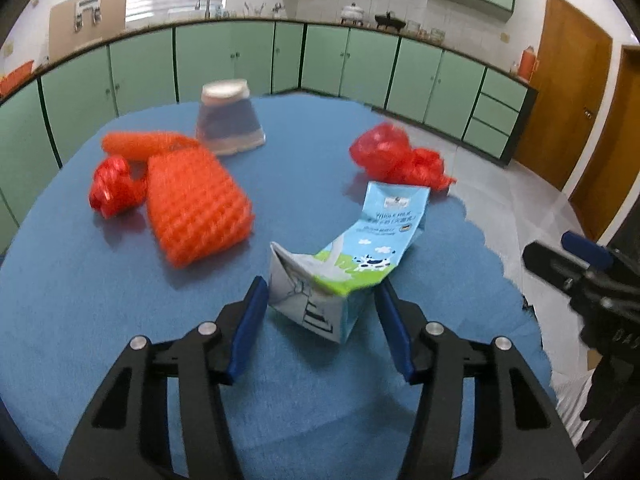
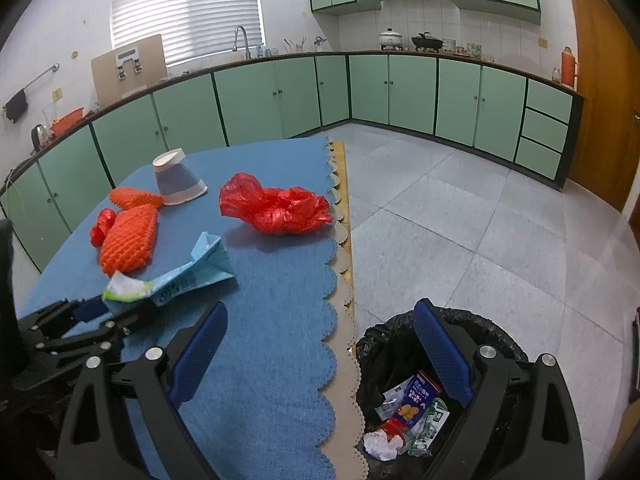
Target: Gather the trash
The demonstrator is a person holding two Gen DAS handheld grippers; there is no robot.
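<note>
The blue fingers of the left gripper stand spread on either side of a crumpled, flattened milk carton printed "WHOLE MILK" with a cow, lying on the blue tablecloth, while the right gripper hangs released above the bin.

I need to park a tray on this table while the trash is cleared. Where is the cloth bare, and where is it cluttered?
Bare: the near stretch of blue cloth between the milk carton and the scalloped edge. Smaller: the strip between the paper cup and red plastic bag. Crowded: the left side, around the orange foam nets.
</note>
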